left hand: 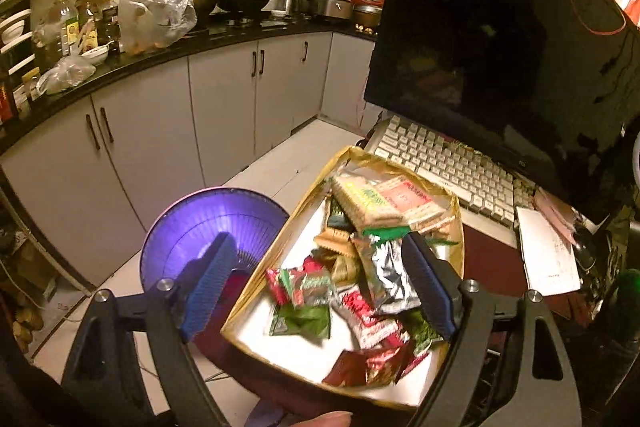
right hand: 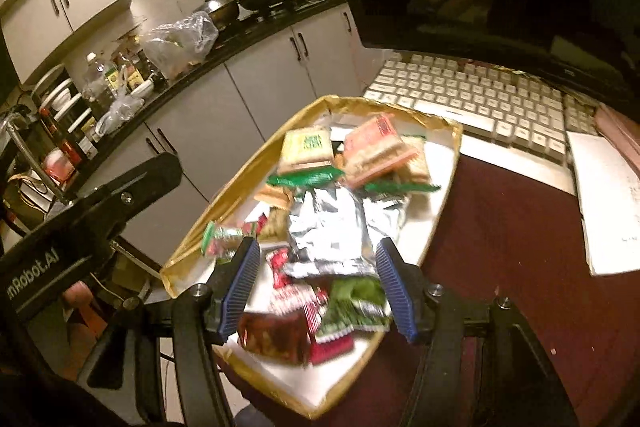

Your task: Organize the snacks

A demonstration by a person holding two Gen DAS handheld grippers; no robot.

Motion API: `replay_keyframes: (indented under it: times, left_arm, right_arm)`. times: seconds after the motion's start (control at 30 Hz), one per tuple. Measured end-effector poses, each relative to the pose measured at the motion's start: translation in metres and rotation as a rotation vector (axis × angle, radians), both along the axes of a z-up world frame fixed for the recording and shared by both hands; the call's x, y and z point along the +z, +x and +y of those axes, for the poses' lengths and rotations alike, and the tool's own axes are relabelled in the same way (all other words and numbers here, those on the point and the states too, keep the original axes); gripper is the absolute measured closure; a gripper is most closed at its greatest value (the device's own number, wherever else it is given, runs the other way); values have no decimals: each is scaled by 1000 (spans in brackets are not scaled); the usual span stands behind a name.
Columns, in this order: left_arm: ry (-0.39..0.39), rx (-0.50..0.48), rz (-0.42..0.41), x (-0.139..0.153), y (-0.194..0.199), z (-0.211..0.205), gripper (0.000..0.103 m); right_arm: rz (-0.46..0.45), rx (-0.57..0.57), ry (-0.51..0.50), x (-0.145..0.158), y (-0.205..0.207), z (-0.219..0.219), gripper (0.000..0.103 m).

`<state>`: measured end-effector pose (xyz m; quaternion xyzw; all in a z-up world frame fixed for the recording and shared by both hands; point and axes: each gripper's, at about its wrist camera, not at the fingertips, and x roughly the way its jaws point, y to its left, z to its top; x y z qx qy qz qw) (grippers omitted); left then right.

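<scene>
The snacks sit heaped in a shallow gold-rimmed tray with a white floor, and that tray rests at the left edge of the dark red desk, one corner jutting out past it. At the far end of the pile lie two cracker packs — a yellow-green one and a red-orange one — touching each other, not far from the white keyboard. Below them a crumpled silver foil pouch lies across the middle, with green-edged wrappers poking out from under the crackers. Nearer me are small red-and-white packets, a green packet and a dark brown bar; much of this is blurred.

My left hand-held gripper is spread wide: its left pad hangs outside the tray's left rim, over a purple fan-shaped thing off the desk, while the right pad is over the snacks beside the foil pouch. It holds nothing.

My right hand-held gripper is also open, its blue pads straddling the near end of the pile, the red packets and green packet between them. I cannot tell whether either pad touches a wrapper. A white paper lies on the desk to the right, before the dark monitor.
</scene>
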<state>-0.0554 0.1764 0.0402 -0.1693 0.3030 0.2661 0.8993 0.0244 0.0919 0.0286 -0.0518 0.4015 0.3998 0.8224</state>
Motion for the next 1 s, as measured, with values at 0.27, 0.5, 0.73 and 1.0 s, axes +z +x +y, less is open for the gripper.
replay_keyframes:
  times: [0.27, 0.5, 0.73, 1.0]
  left_arm:
    - [42, 8, 27, 1, -5, -16, 18]
    - [87, 20, 93, -5, 2, -27, 18]
    - [97, 30, 118, -8, 5, -29, 18]
    - [92, 44, 133, -14, 9, -26, 18]
  right_arm:
    - [-22, -9, -7, 0, -7, -9, 43]
    - [8, -44, 20, -4, -2, -24, 43]
    - [18, -46, 43, -2, -1, -28, 43]
    - [21, -32, 28, -5, 5, -23, 43]
